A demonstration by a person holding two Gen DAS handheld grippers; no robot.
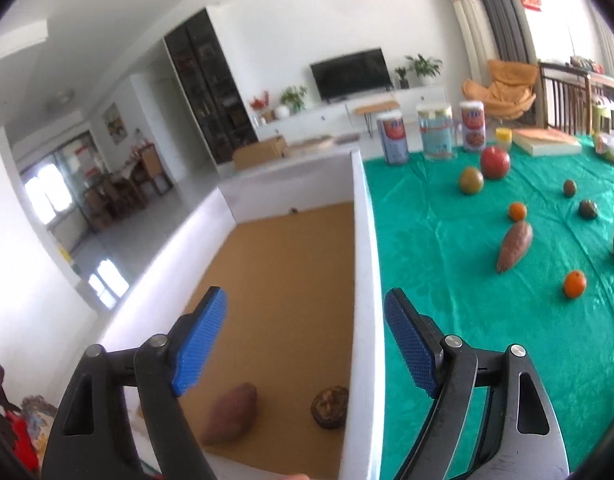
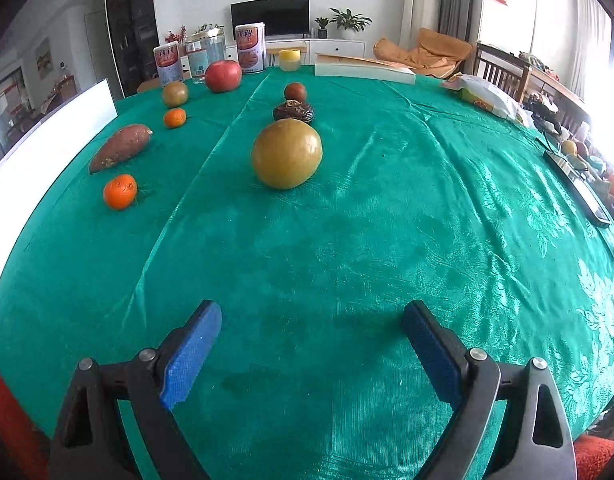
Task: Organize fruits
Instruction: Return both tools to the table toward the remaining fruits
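My left gripper [image 1: 305,302] is open above a white box [image 1: 365,240] with a brown floor, its fingers either side of the box's right wall. In the box lie a sweet potato [image 1: 231,412] and a dark round fruit [image 1: 330,406]. My right gripper [image 2: 312,312] is open low over the green tablecloth [image 2: 387,240], with nothing between its pads. Ahead of it sits a large yellow-green fruit [image 2: 287,153], with a dark wrinkled fruit [image 2: 293,112] behind. To the left lie an orange [image 2: 119,191], a sweet potato [image 2: 120,147], a smaller orange [image 2: 174,117] and a red apple [image 2: 223,76].
Two cans [image 2: 169,62] and a glass jar [image 2: 205,54] stand at the table's far edge, beside a yellow cup [image 2: 289,59] and a flat book [image 2: 363,69]. A plastic bag [image 2: 483,94] and a dark flat device [image 2: 579,184] lie at the right edge.
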